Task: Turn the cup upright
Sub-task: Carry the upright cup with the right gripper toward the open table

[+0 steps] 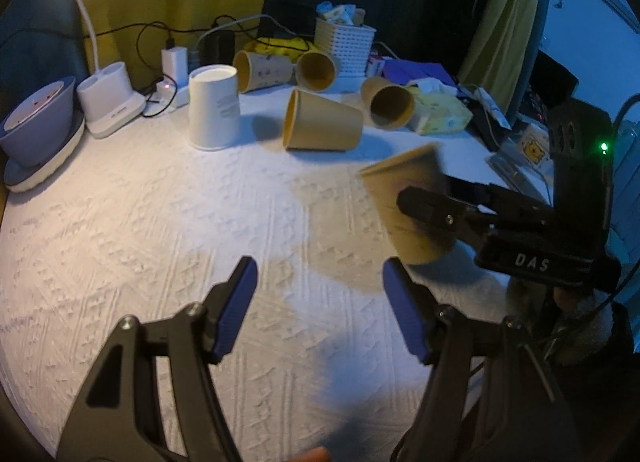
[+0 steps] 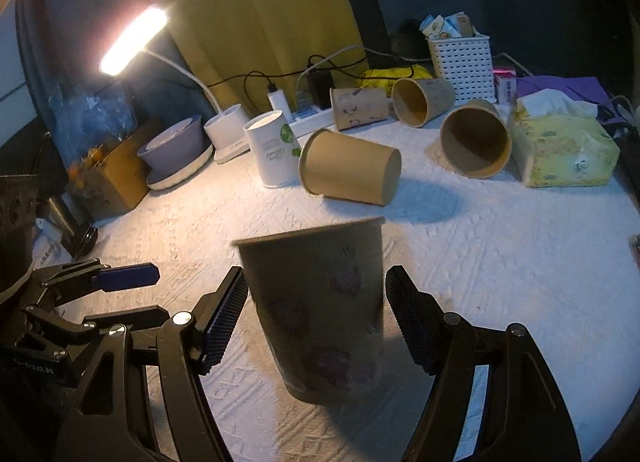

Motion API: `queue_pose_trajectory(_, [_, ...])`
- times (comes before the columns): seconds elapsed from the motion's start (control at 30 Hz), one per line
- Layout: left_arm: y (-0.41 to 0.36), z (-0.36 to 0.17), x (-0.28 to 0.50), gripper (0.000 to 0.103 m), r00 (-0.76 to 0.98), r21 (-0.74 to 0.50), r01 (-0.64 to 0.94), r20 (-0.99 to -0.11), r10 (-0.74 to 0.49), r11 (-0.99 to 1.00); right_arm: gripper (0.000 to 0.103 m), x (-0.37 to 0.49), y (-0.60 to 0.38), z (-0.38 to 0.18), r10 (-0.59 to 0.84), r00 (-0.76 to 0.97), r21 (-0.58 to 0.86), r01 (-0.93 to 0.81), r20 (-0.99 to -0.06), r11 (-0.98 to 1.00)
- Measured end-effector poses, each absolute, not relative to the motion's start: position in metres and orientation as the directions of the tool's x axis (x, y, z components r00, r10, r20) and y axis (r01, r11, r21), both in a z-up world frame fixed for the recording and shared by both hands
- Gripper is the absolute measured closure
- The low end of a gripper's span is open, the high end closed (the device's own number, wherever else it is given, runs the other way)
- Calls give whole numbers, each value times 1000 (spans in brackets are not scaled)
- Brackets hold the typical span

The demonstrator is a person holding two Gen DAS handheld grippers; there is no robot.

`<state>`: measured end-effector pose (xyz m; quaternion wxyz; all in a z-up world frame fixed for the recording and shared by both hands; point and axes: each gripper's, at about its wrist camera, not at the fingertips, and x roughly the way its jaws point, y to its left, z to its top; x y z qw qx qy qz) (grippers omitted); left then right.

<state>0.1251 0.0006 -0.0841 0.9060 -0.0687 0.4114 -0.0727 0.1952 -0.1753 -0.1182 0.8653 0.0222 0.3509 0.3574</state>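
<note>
A brown paper cup with faint pink prints stands mouth up, a little tilted, between the fingers of my right gripper. The left finger touches its wall; the right finger stands a small gap off it. In the left wrist view the same cup looks blurred, with the right gripper around it just above the white cloth. My left gripper is open and empty, left of and below that cup.
A plain brown cup lies on its side mid-table, with several more lying cups behind it. A white cup stands inverted. A tissue pack, white basket, lamp base, bowl and cables line the back.
</note>
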Motion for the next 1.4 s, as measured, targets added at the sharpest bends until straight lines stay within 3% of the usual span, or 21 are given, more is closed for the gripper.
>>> queue_pose_trajectory(0.33, [-9,-82,127,36,647,-175,88,-739,-190,981,29,196,-183,-118,623,505,276,-600,-597,751])
queue_pose_trajectory(0.5, [-2,-83,131,36,654,-196,75,-730,-197,978,29,211,-168,-107,581,465,212,-630,-668,747])
queue_pose_trajectory(0.77, [24,-94,141,36,656,-242,42,-725,-210,969,29,245,-123,-112,510,211,244,-688,-834,684])
queue_pose_trajectory(1.0, [50,-103,145,36,659,-285,11,-719,-221,959,29,254,-84,-116,409,87,211,-749,-908,628])
queue_pose_trajectory(1.4, [70,-108,147,36,655,-310,15,-715,-244,950,29,277,-42,-130,323,-46,248,-745,-945,619])
